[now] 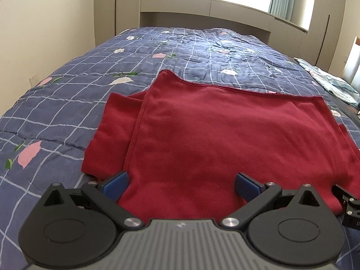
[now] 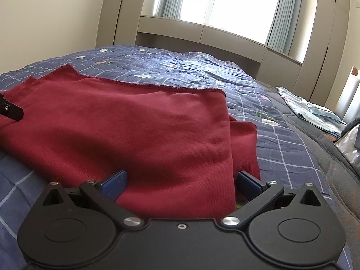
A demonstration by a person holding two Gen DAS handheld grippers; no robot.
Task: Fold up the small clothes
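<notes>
Lying flat, the dark red garment (image 1: 202,135) looks seemingly folded double.

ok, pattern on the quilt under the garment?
Navy quilted bedspread with a white grid and pink-and-white flowers, under the dark red knit garment; clearest in left wrist view.

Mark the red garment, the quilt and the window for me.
red garment (image 1: 213,130), left wrist view, middle of the top layer.
quilt (image 1: 74,83), left wrist view, bare checked patch left of the garment.
window (image 2: 234,0), right wrist view, bright pane between the curtains.

Bare quilt (image 1: 67,85) left of the red garment (image 1: 213,130); right side crowded by folded bedding (image 2: 315,114).
</notes>
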